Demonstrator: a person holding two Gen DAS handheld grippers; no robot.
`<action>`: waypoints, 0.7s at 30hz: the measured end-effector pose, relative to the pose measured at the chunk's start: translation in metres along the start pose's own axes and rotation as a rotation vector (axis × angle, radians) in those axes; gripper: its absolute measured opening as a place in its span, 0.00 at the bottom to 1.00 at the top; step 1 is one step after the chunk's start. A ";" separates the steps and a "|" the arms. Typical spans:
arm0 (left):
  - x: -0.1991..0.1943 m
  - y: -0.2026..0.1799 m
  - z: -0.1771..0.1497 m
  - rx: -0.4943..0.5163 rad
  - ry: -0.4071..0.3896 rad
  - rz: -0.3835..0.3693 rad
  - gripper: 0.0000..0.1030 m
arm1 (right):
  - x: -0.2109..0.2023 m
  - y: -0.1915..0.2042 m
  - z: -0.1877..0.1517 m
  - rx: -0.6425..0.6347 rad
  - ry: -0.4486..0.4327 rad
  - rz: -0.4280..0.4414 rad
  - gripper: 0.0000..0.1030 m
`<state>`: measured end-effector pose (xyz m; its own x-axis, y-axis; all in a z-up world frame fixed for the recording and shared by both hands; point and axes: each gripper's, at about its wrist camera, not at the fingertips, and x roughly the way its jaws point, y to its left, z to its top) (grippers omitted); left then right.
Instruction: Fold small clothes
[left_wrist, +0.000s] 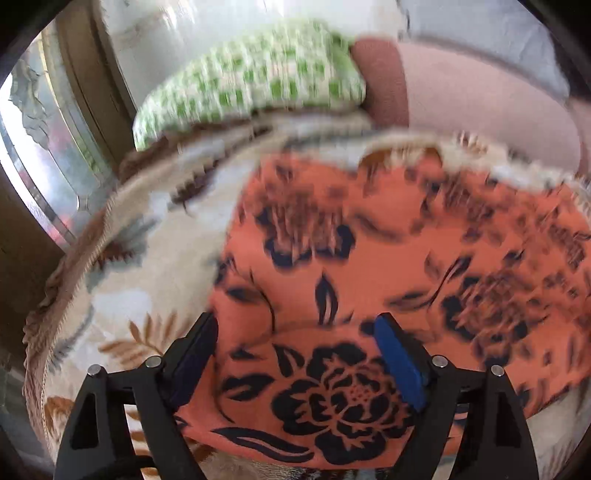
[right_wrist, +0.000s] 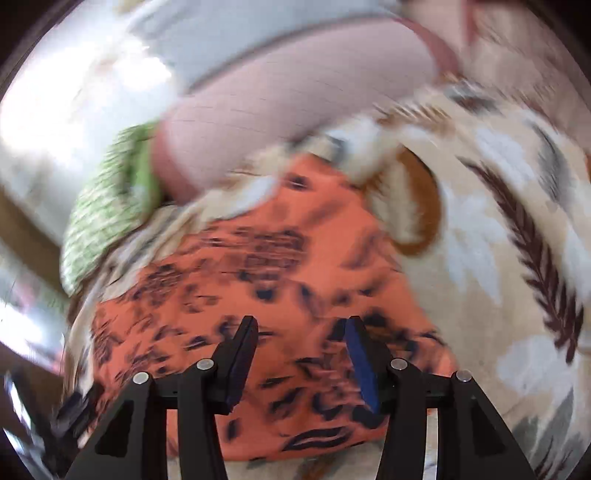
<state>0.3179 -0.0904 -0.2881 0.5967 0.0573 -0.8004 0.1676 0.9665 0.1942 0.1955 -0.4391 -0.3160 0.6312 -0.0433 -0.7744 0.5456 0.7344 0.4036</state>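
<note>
Our orange cloth (left_wrist: 388, 258) lies flat on the blanket (left_wrist: 122, 266), near its far edge. Our left gripper (left_wrist: 299, 325) hangs wide over its near corner; our right gripper (right_wrist: 301, 328), half open, holds nothing.

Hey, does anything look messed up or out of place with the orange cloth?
Nothing stands out. The orange floral cloth lies fairly flat on the leaf-print blanket, with both grippers open above it. Both views are blurred.
</note>
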 end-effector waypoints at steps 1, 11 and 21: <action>0.012 -0.001 -0.002 -0.002 0.035 -0.007 0.88 | 0.014 -0.008 -0.001 0.020 0.050 -0.002 0.52; -0.015 0.032 -0.007 -0.157 0.002 -0.033 0.90 | -0.006 0.032 -0.024 -0.103 0.034 0.130 0.51; -0.036 0.029 -0.026 -0.139 -0.027 0.092 0.90 | 0.005 0.071 -0.068 -0.276 0.168 0.144 0.51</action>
<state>0.2806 -0.0577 -0.2686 0.6258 0.1418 -0.7670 0.0024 0.9830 0.1837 0.2004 -0.3410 -0.3247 0.5785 0.1694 -0.7979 0.2733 0.8814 0.3854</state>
